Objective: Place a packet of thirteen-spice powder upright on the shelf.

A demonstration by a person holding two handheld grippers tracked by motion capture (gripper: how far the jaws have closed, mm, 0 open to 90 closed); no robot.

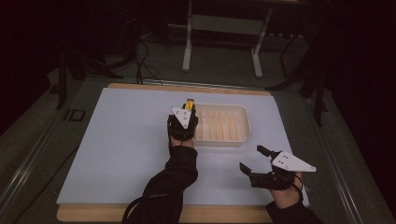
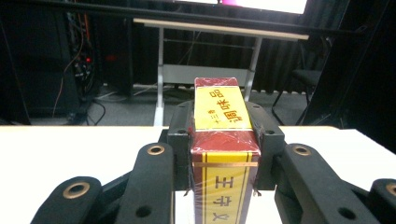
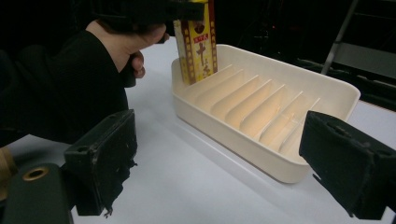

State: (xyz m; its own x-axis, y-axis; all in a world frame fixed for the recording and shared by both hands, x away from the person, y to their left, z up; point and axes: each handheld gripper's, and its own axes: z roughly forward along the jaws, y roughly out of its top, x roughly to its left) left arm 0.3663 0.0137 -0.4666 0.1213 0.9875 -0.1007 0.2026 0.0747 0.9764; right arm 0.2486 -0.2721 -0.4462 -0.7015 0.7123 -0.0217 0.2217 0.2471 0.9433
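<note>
Left gripper (image 1: 188,110): its jaws are clamping a red-and-yellow box from both sides, and it is hanging over the left end of the tray; in the left gripper view the black pads are pressing on the box's two long faces.
Red-and-yellow box (image 2: 223,140): a slim carton printed with Chinese characters and wrapped in clear film, which is standing upright between the left jaws; in the right gripper view its lower end (image 3: 196,46) is sitting inside the first slot at the near end of the tray.
Tray (image 1: 245,126): a cream plastic tray with a row of thin dividers, which is lying on the white board a little right of centre; the slots beyond the box are showing bare plastic.
Right gripper (image 1: 256,159): its jaws are standing wide apart with nothing between them, and it is resting low over the board, in front of the tray's right corner and apart from it.
White board (image 1: 121,149): it is covering most of the wooden table top.
Person: dark sleeves are reaching in from the bottom edge of the high view.
</note>
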